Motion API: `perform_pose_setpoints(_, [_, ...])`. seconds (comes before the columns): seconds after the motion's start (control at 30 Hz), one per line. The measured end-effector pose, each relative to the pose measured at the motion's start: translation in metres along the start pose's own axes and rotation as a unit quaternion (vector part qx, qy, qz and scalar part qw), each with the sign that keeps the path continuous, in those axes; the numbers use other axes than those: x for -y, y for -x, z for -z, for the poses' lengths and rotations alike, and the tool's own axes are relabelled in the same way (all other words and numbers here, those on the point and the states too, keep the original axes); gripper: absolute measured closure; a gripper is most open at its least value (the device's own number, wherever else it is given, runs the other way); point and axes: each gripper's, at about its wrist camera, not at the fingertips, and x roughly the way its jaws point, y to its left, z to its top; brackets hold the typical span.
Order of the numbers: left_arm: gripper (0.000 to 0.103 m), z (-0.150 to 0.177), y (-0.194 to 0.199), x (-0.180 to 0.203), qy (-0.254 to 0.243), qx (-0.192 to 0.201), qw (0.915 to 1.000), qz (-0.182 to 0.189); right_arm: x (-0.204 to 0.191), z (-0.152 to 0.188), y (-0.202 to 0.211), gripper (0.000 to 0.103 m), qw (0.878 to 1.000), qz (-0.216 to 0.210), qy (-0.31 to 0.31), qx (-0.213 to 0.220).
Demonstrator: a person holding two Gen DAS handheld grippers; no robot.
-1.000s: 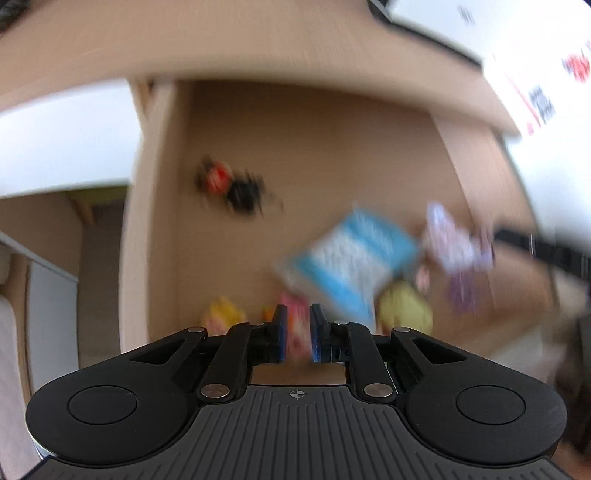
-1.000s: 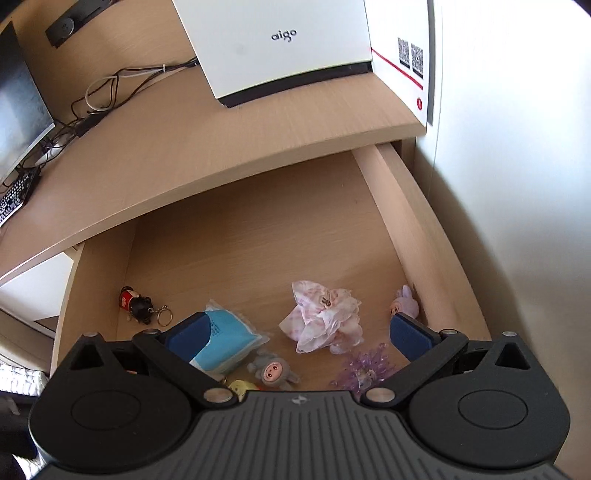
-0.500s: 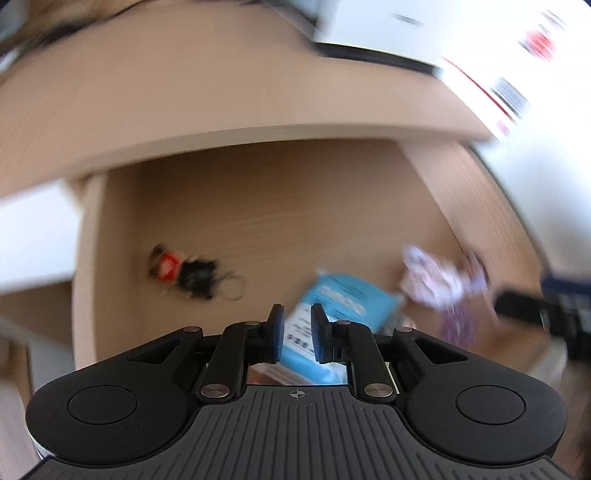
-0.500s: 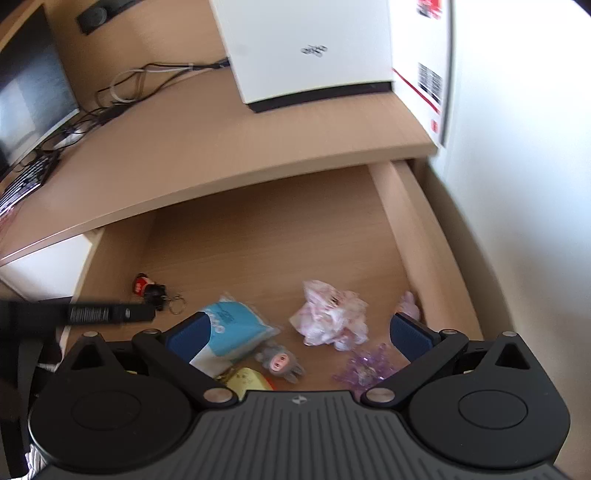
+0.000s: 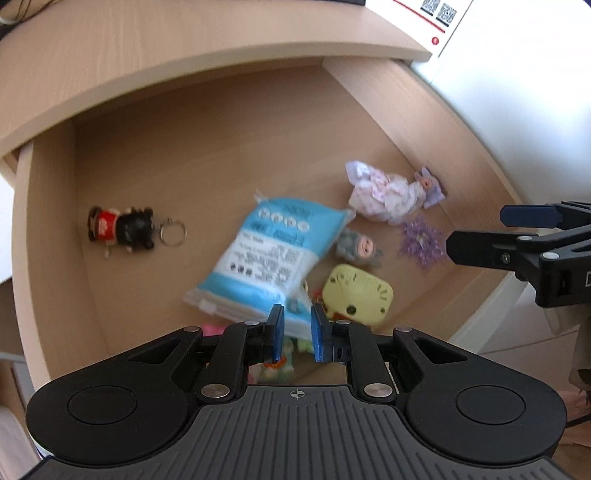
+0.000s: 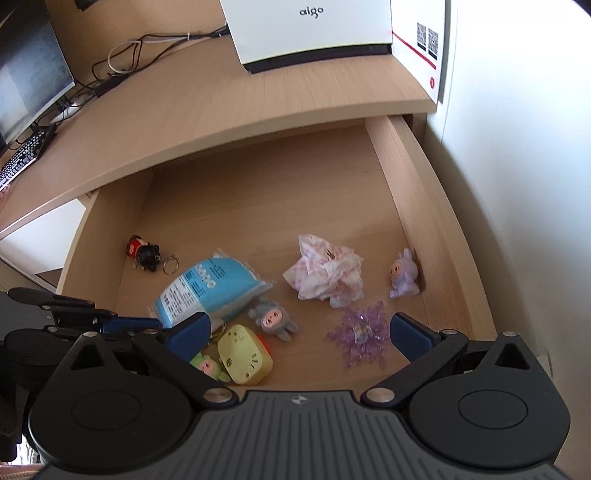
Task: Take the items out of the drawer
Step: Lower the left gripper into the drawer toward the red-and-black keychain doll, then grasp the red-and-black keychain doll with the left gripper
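The open wooden drawer [image 6: 417, 206] holds several small items. A blue packet [image 5: 273, 251] lies in the middle, with a red and black keychain figure [image 5: 122, 229] to its left. To the right are a pink-white crumpled cloth [image 5: 384, 194], a lilac bunny figure [image 6: 404, 275], a purple crystal flower [image 6: 360, 332], a grey plush figure [image 6: 271, 317] and a yellow clock-like toy [image 6: 243, 354]. My left gripper [image 5: 297, 325] hangs shut and empty above the packet's near end. My right gripper [image 6: 299, 326] stands wide open above the crystal flower and the toys, holding nothing.
The desk top [image 6: 221, 99] overhangs the drawer's back. On it stand a white box [image 6: 310, 29], cables [image 6: 122, 59], a monitor [image 6: 26, 85] and a keyboard [image 6: 22, 158]. A white wall [image 6: 517, 147] runs along the right. A small green figure [image 6: 208, 365] lies beside the yellow toy.
My left gripper has rolled and swung in lower over the drawer, bringing the packet and toys under its fingers. It now shows at the lower left of the right wrist view. The right gripper shifted slightly.
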Motion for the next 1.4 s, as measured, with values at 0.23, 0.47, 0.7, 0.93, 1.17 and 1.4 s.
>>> perform_pose_setpoints(0.23, [0.086,-0.012,0.023,-0.038,0.162,0.089,0.9806,-0.065,0.004,0.007,-0.004,0.000,1.000,0.008,-0.007,-0.015])
perform_pose_setpoints(0.47, [0.086,-0.048,0.008,-0.075,0.295,0.101,0.9353,-0.167,-0.003,0.010,-0.005,0.000,1.000,0.015,0.017,-0.014])
perform_pose_setpoints(0.7, [0.083,-0.058,-0.020,-0.090,0.341,0.062,0.9127,-0.217,0.000,0.012,-0.005,0.000,1.000,0.015,0.025,-0.010])
perform_pose_setpoints(0.93, [0.073,-0.063,-0.035,-0.105,0.373,0.051,0.8979,-0.228,0.000,0.013,-0.006,0.000,0.999,0.021,0.042,-0.009])
perform_pose_setpoints(1.17, [0.066,-0.056,-0.054,-0.083,0.275,0.013,0.9480,-0.160,0.005,0.013,-0.008,0.000,0.999,0.022,0.038,-0.007])
perform_pose_setpoints(1.4, [0.065,-0.039,-0.050,-0.066,0.169,0.026,0.9791,-0.110,0.013,0.012,-0.007,0.000,1.000,0.008,0.017,-0.003])
